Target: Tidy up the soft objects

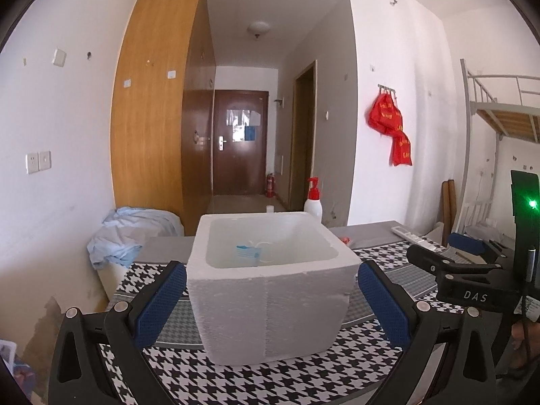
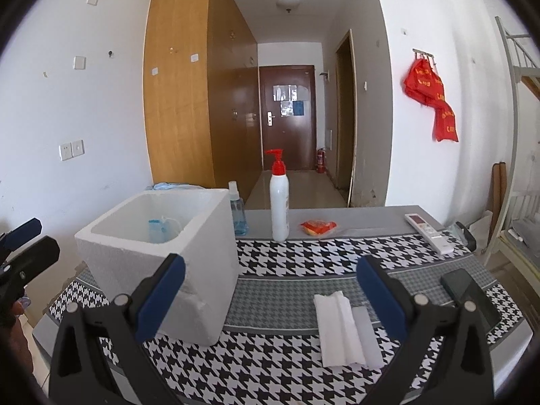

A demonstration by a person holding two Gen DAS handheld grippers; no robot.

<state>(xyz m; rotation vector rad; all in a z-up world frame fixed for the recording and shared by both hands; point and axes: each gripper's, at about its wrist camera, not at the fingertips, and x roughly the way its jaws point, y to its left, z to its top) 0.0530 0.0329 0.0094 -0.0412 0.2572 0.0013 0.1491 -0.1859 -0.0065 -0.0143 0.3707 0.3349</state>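
Right now our right hand-held gripper (image 2: 270, 290), jaws apart, sits nearest the folded tissue (image 2: 337, 329), lying lengthwise away from us; left hand-held gripper (image 1: 271, 290) gapes around the foam box (image 1: 270, 283).

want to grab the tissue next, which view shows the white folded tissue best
The right wrist view: the white folded tissue lies flat on the houndstooth cloth, in full sight between the open right gripper fingers. The left wrist view does not show it.
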